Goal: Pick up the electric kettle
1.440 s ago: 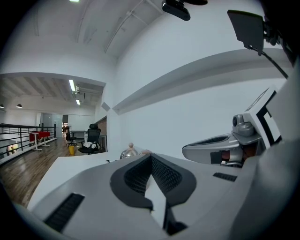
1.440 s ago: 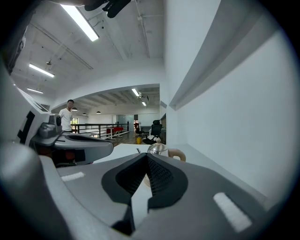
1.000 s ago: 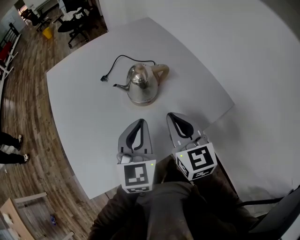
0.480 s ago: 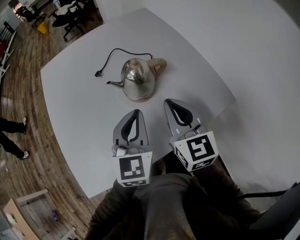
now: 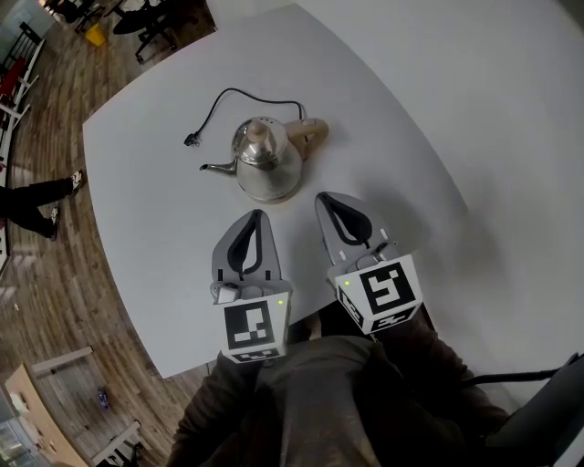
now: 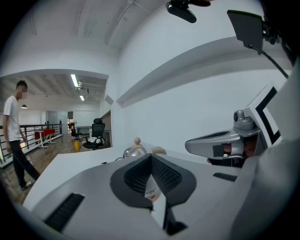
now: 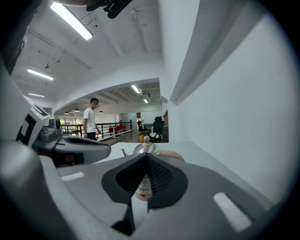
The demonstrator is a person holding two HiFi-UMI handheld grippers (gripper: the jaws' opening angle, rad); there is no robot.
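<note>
A steel electric kettle (image 5: 263, 164) with a beige handle (image 5: 308, 133) and a thin spout pointing left stands on the white table (image 5: 155, 219); its black cord (image 5: 219, 102) trails to the far left. My left gripper (image 5: 253, 215) is shut and empty, just short of the kettle's near side. My right gripper (image 5: 330, 198) is shut too, beside the kettle's near right, not touching it. In the left gripper view the kettle (image 6: 136, 149) shows over the closed jaws; in the right gripper view the kettle (image 7: 146, 147) sits dead ahead.
The table's left edge (image 5: 117, 274) drops to a wooden floor. A person (image 7: 90, 121) walks there, legs (image 5: 36, 196) showing at the left. Office chairs (image 5: 151, 18) stand at the far end. A white wall (image 5: 511, 109) runs along the right.
Both grippers have moved forward toward the kettle, side by side, and stay shut. The person on the floor has walked further along the left.
</note>
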